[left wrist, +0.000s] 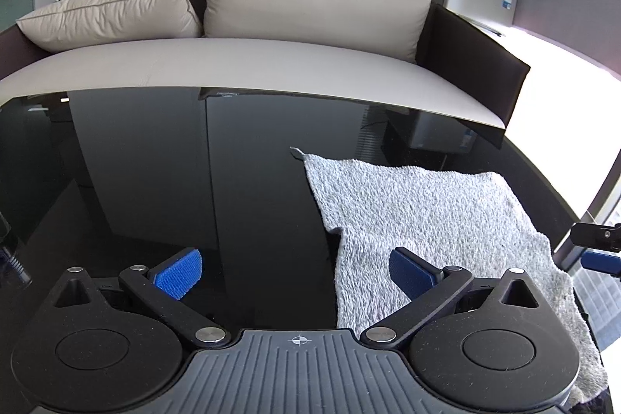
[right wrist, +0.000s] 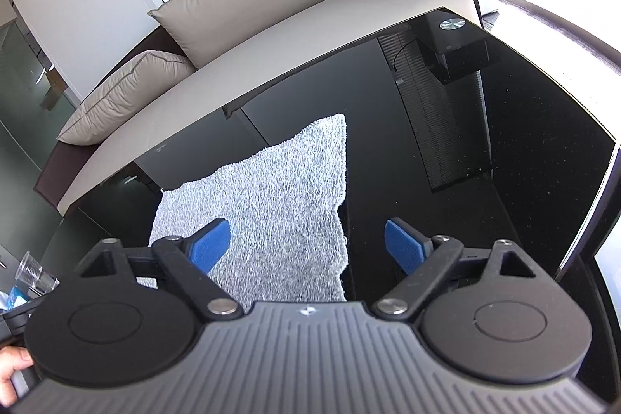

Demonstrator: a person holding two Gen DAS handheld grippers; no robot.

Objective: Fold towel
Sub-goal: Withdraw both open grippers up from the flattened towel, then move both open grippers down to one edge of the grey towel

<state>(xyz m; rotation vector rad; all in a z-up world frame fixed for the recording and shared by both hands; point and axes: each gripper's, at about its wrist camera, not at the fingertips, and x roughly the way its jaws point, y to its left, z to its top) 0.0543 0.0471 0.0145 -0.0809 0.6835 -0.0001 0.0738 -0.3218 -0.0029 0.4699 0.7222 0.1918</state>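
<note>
Ahead of your left gripper (left wrist: 295,268), its blue-padded jaws spread wide and holding nothing, the fluffy light-grey towel (left wrist: 438,220) lies on the glossy black glass table (left wrist: 155,161), under the right-hand pad only. Through the right wrist camera, your right gripper (right wrist: 306,245) is equally wide and empty, with the towel flat beneath its left-hand pad, before the beige cushioned sofa (right wrist: 271,26).

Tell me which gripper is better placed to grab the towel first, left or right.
Probably the right gripper: it is open, with the towel's edge lying between its fingers. The left gripper, also open, sits mostly over bare black table, with only its right finger over the towel.
</note>
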